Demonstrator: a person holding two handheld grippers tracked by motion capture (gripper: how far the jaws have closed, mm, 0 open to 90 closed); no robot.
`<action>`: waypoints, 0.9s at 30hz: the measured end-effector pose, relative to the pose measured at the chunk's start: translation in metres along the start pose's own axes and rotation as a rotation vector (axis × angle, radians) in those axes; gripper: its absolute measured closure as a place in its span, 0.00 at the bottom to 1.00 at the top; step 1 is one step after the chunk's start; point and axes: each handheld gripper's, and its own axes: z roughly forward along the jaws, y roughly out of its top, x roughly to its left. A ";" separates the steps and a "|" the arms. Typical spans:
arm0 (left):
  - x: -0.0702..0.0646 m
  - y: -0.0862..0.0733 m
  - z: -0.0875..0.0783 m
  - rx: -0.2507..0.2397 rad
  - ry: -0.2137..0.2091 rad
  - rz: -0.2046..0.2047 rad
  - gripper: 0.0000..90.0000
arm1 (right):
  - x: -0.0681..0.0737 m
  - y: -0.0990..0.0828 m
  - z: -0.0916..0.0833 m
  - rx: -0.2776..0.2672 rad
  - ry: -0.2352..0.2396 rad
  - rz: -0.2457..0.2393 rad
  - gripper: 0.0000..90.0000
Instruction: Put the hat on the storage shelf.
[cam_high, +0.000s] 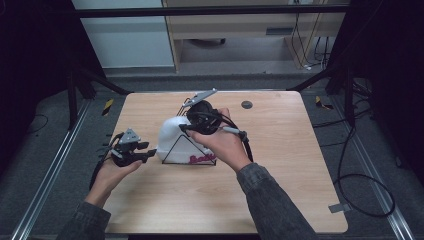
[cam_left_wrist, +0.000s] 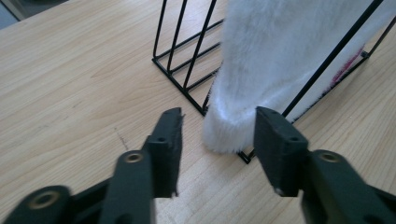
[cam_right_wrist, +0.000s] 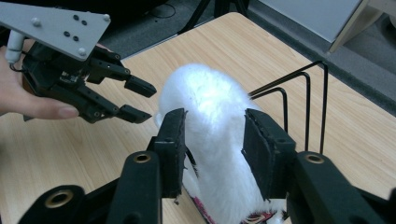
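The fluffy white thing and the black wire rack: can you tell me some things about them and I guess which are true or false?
1. The fluffy white thing is draped over the black wire rack. True.
2. The rack stands on a blue cloth. False: it stands on the bare wooden table.
3. The left gripper is open, its tips at the white thing's lower edge. True.
4. The right gripper is shut tight on a pencil. False: it is open, with the white thing between its jaws.
5. The white thing has pink lettering near its bottom edge. True.
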 end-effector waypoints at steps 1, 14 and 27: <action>0.000 -0.001 -0.001 0.005 0.016 0.001 0.51 | -0.001 0.000 -0.001 -0.001 -0.001 0.005 0.64; -0.006 -0.022 0.003 0.091 0.105 -0.042 0.09 | -0.007 -0.003 -0.025 -0.053 -0.062 0.025 0.29; -0.001 -0.044 0.002 0.106 0.111 -0.064 0.05 | -0.016 -0.027 -0.060 -0.088 -0.111 -0.014 0.07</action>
